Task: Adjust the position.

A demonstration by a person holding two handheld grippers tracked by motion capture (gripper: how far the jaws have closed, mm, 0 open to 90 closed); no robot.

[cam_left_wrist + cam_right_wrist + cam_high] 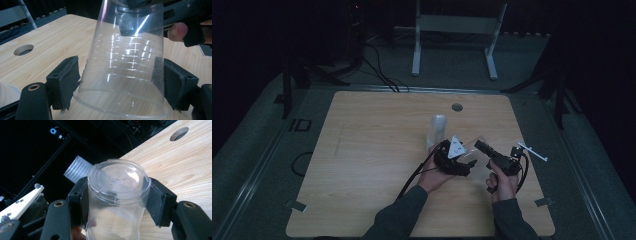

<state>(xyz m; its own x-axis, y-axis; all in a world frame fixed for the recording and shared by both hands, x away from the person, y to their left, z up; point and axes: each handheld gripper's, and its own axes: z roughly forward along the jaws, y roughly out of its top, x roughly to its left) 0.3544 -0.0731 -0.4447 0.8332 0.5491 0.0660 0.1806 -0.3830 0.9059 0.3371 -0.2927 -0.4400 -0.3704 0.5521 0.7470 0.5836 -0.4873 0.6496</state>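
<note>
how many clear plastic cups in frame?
At least 2. One clear cup sits between the fingers of both grippers, near the table's right front. A stack of cups lies on the table just behind the left gripper; its cups cannot be counted.

Right gripper [117, 202] clamps a clear plastic cup [116, 195] near its flat embossed base, black pads pressed on both sides | wooden table [180, 167] beneath, round hole [179, 133] at far edge | stack of ribbed cups [76, 170] behind | white plate [20, 203] at left
</note>
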